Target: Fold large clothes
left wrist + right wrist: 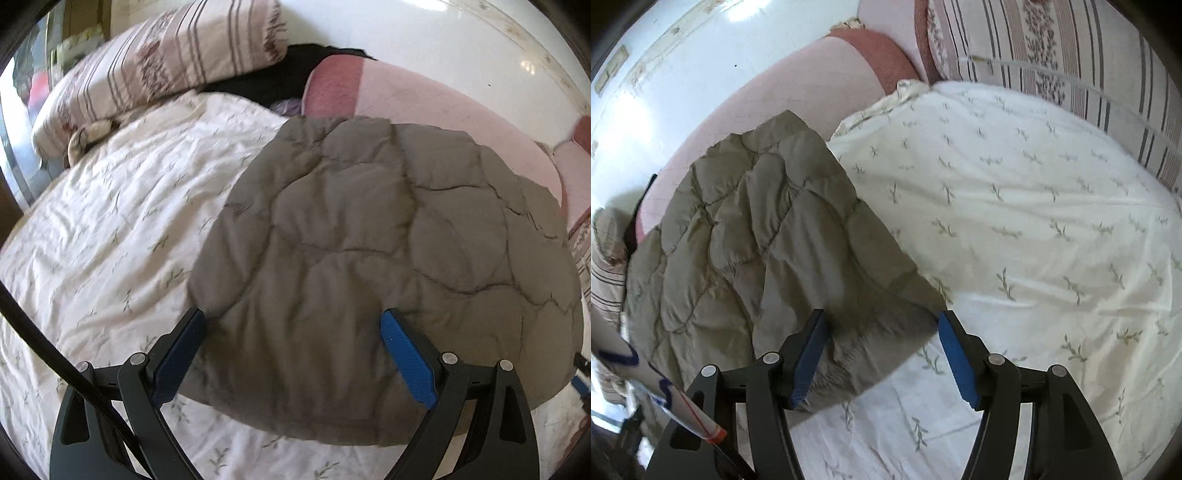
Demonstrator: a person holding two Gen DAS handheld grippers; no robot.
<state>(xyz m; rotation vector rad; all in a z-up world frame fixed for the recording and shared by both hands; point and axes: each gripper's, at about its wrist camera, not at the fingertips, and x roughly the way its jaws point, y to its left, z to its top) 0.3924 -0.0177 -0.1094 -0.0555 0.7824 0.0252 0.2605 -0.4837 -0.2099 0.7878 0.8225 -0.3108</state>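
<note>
A grey-brown quilted padded garment (388, 251) lies folded into a rough rectangle on a white bed cover with a leaf print (110, 221). My left gripper (293, 321) is open, its blue-padded fingers (406, 362) just above the garment's near edge, holding nothing. In the right wrist view the same garment (757, 240) lies to the left. My right gripper (882, 325) is open and empty, straddling the garment's near right corner.
A striped floral pillow (162, 62) and dark cloth (280, 77) lie at the head of the bed. A pink sheet (424, 107) borders the garment's far side; a white wall (443, 40) is behind. The white cover (1034, 221) spreads to the right.
</note>
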